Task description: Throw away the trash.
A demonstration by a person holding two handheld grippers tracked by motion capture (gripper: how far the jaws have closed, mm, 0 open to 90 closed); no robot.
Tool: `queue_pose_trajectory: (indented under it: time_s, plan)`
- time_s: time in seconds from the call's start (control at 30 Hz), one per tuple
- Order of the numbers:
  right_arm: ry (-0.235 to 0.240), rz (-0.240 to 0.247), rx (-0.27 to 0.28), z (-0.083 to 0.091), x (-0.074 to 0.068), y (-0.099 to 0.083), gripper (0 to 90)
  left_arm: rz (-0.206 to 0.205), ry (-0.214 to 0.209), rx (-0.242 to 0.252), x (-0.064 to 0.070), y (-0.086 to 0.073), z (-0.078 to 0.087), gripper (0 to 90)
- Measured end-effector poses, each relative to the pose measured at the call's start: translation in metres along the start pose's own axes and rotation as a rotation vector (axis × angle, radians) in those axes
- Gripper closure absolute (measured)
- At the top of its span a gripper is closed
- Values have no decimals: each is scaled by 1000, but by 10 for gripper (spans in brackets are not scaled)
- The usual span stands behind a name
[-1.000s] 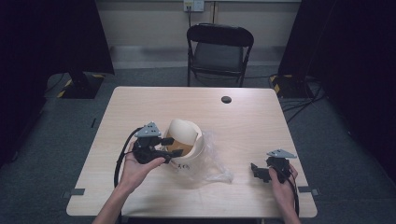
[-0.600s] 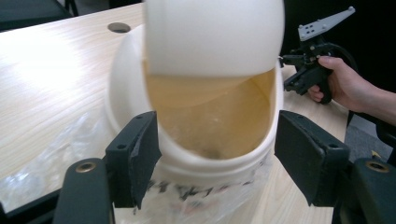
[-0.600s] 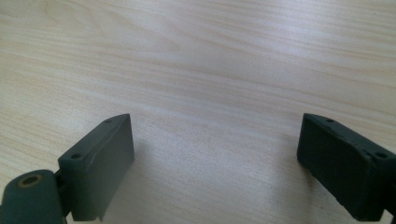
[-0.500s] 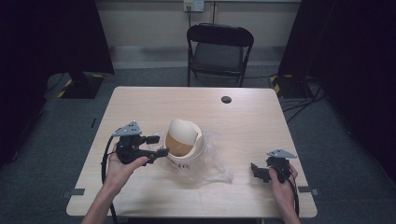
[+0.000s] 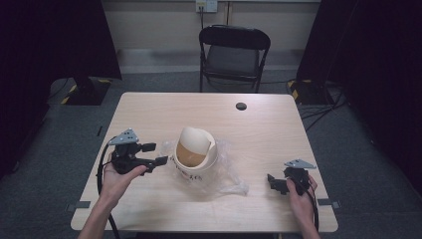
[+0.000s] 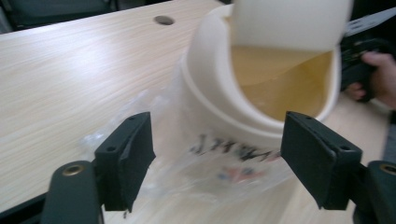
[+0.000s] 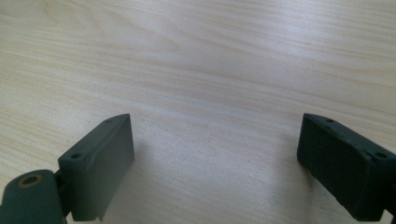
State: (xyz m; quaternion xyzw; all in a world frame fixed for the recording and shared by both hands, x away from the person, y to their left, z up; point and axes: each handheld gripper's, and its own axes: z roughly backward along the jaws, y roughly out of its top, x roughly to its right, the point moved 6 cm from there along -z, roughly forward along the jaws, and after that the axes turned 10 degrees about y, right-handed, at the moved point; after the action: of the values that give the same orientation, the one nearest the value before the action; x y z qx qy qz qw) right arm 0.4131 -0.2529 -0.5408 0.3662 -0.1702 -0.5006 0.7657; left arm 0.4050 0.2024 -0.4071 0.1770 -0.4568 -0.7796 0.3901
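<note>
A cream bin (image 5: 195,149) with a tilted swing lid stands mid-table, its tan inside showing. It sits in a crumpled clear plastic bag (image 5: 226,174). My left gripper (image 5: 155,153) is open just left of the bin, jaws pointing at it and not touching. In the left gripper view the bin (image 6: 261,93) and the bag (image 6: 154,140) lie just beyond the open left gripper (image 6: 217,140). My right gripper (image 5: 273,183) rests near the table's front right, open and empty. In its own view the right gripper (image 7: 215,140) spans bare wood.
The light wooden table (image 5: 259,134) has a small black round cap (image 5: 241,106) near its far edge. A black folding chair (image 5: 234,50) stands behind the table. Dark curtains flank the room. The other hand (image 6: 373,79) shows past the bin.
My left gripper has drawn back to the left, away from the bin's rim where it was a second ago. The bin, the bag and the right gripper have stayed put.
</note>
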Motion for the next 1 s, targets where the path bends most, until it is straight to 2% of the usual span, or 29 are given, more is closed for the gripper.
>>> queue_pose_trajectory:
  time_s: [0.17, 0.33, 0.63, 0.93, 1.0]
  plan:
    - [0, 0, 0, 0, 0, 0, 102, 23, 40, 1, -13, -6, 6, 235]
    - [0, 0, 0, 0, 0, 0, 102, 30, 73, -19, -25, -15, 10, 209]
    - [0, 0, 0, 0, 0, 0, 102, 90, 121, -30, -51, -31, 19, 172]
    - [1, 0, 0, 0, 0, 0, 102, 116, 151, -57, -72, -50, 22, 168]
    - [0, 0, 0, 0, 0, 0, 102, 113, 177, -78, -78, -57, 22, 169]
